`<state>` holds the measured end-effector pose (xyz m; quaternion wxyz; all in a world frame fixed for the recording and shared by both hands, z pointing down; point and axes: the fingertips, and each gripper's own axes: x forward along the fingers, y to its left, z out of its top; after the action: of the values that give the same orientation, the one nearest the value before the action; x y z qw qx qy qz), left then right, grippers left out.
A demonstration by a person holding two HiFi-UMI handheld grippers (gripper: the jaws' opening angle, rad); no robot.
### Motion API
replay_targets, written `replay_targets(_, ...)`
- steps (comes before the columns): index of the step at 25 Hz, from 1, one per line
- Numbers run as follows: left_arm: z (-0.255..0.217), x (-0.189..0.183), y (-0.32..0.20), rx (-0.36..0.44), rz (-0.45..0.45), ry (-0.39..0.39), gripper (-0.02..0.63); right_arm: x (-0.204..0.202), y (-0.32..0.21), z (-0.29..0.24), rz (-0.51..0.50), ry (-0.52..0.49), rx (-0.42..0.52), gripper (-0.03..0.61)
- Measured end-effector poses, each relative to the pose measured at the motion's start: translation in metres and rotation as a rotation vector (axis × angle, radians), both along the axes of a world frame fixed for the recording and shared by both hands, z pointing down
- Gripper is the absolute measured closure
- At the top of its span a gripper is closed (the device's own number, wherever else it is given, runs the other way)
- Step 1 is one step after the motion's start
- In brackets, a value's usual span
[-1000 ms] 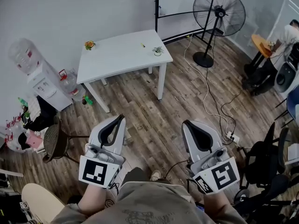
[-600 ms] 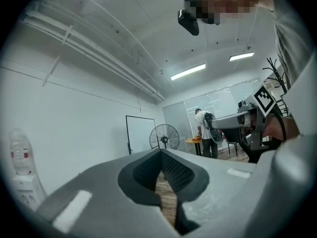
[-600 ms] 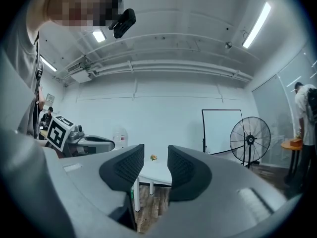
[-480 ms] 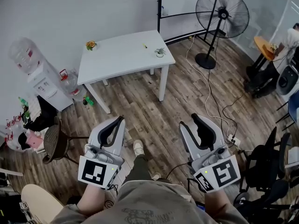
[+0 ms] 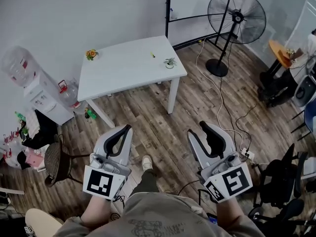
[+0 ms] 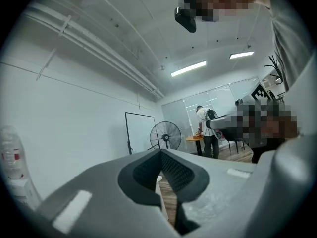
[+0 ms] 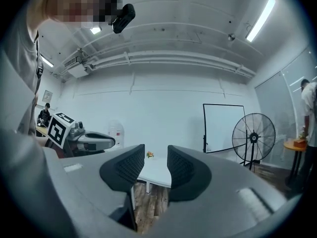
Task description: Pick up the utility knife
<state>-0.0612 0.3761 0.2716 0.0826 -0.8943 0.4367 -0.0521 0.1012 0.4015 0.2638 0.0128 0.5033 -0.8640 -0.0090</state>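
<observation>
My left gripper (image 5: 127,128) is closed on nothing, right gripper (image 5: 201,128) spread and empty; I judge the far-off yellow utility knife (image 5: 152,55) light, stiff, best pinched mid-handle.

The head camera looked steeply down from well back on the fan (image 5: 237,17). Cameras on the left gripper (image 5: 126,128) and right gripper (image 5: 197,128) faced forward, slightly upward, sharing that fan.
</observation>
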Motion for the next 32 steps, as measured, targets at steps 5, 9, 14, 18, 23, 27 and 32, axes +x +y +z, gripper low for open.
replay_targets(5,-0.004,-0.018,-0.068,-0.02,0.005,0.005,0.614,-0.019,-0.07,0.001,0.006,0.012,-0.037,0.41)
replay_targets(9,-0.01,-0.044,-0.124,-0.015,0.013,0.014,0.614,-0.044,-0.127,-0.005,0.012,0.028,-0.041,0.411)
replay_targets(14,-0.011,-0.067,-0.188,-0.017,0.027,0.009,0.614,-0.065,-0.191,-0.007,0.031,0.032,-0.051,0.413)
replay_targets(18,-0.013,-0.083,-0.227,-0.015,0.044,0.007,0.614,-0.081,-0.227,-0.005,0.042,0.049,-0.066,0.413)
replay_targets(23,-0.019,-0.089,-0.26,0.002,0.057,0.036,0.614,-0.09,-0.259,0.004,0.055,0.072,-0.091,0.413)
replay_targets(27,-0.009,-0.082,-0.281,-0.003,0.074,0.03,0.614,-0.082,-0.278,0.012,0.074,0.085,-0.096,0.413)
replay_targets(32,-0.001,-0.071,-0.312,-0.004,0.088,0.018,0.614,-0.071,-0.309,0.017,0.087,0.069,-0.093,0.413)
